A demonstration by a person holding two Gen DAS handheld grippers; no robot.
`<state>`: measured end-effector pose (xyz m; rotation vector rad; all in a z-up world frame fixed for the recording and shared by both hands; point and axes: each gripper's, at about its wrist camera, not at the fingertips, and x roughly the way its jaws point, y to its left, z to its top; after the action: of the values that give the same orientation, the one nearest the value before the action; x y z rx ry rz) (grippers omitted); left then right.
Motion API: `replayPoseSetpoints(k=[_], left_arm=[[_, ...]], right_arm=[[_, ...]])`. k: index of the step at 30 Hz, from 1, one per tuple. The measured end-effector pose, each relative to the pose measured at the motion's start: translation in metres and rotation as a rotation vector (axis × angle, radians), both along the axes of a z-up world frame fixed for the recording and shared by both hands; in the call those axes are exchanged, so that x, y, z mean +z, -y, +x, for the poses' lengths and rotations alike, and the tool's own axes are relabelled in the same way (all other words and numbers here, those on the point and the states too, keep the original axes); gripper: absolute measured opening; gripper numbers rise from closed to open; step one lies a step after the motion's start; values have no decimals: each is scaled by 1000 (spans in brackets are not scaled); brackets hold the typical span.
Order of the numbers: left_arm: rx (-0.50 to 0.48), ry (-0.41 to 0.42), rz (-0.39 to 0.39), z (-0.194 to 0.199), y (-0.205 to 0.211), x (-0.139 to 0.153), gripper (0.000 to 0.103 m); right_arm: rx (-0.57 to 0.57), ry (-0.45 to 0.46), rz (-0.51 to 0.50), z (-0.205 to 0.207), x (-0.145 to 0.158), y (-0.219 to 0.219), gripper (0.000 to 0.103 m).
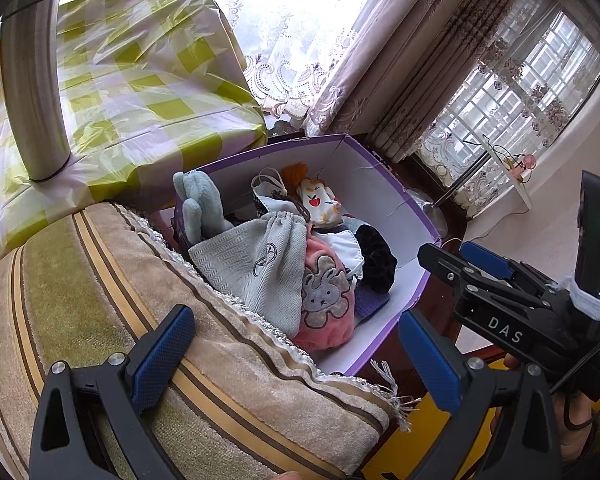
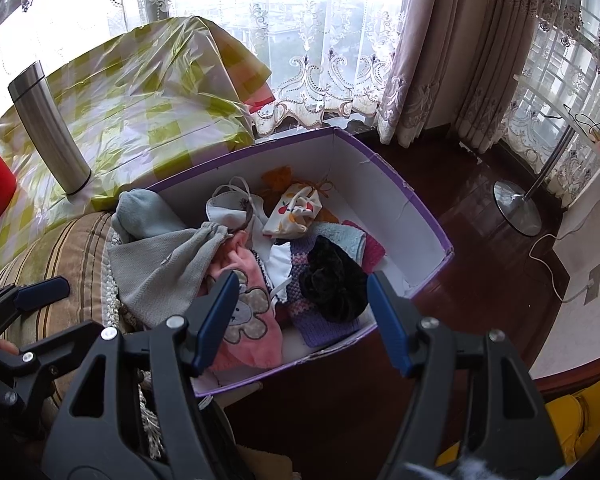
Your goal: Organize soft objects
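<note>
Left claw [image 1: 296, 364] and right claw [image 2: 302, 320] both tilted downward, jaws apart, empty

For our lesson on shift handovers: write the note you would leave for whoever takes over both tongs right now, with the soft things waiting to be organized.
Left tongs: open, empty, over the striped beige cushion.
Right tongs: open, empty, above the near end of the purple cardboard box.
In the box: grey herringbone drawstring pouch draped over its cushion-side edge, pink plush piece with flower patch, black fuzzy scrunchie, purple knitted cloth, white fruit-print pouch, light blue plush toy.
Done: the soft things visible are in the box.
Left: they lie jumbled; whether more tidying is wanted cannot be told.
</note>
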<state>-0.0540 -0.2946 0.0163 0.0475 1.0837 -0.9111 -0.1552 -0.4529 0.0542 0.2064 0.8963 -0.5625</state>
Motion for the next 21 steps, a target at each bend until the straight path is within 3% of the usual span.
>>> replayPoseSetpoints(k=[21], left_arm=[[0,-1,0,0,0,0,103]], right_arm=[[-2,-4,3,-3,-1,1,70]])
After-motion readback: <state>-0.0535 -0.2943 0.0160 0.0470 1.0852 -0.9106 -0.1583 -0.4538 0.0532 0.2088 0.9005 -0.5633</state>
